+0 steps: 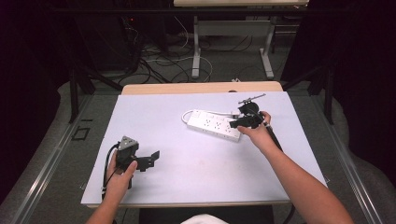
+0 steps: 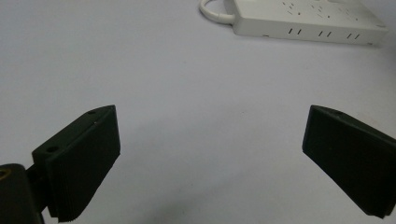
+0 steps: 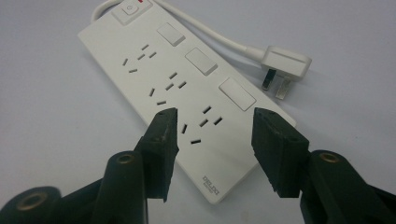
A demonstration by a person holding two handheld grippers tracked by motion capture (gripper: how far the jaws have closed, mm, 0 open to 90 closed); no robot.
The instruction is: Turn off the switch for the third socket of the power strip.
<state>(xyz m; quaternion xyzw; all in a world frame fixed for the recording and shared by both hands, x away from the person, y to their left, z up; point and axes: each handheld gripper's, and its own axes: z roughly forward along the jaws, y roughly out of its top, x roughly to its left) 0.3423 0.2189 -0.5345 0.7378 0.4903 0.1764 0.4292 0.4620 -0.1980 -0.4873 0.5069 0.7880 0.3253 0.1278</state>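
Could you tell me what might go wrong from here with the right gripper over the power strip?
The right gripper hangs open over the near end of the power strip; closing there could tip or swing the strip. Its plug lies loose beside it and may drag along.

Power strip (image 3: 187,93) flat on the desk (image 1: 187,163), just ahead of and below the right gripper (image 3: 212,126), its near end between the two fingers (image 3: 161,140). Plug (image 3: 285,63) beyond the right-hand finger, beside the strip, on the desk too. Left gripper (image 2: 210,140) well apart, with bare desk between its fingers (image 2: 88,154) and the strip far ahead, toward the right.
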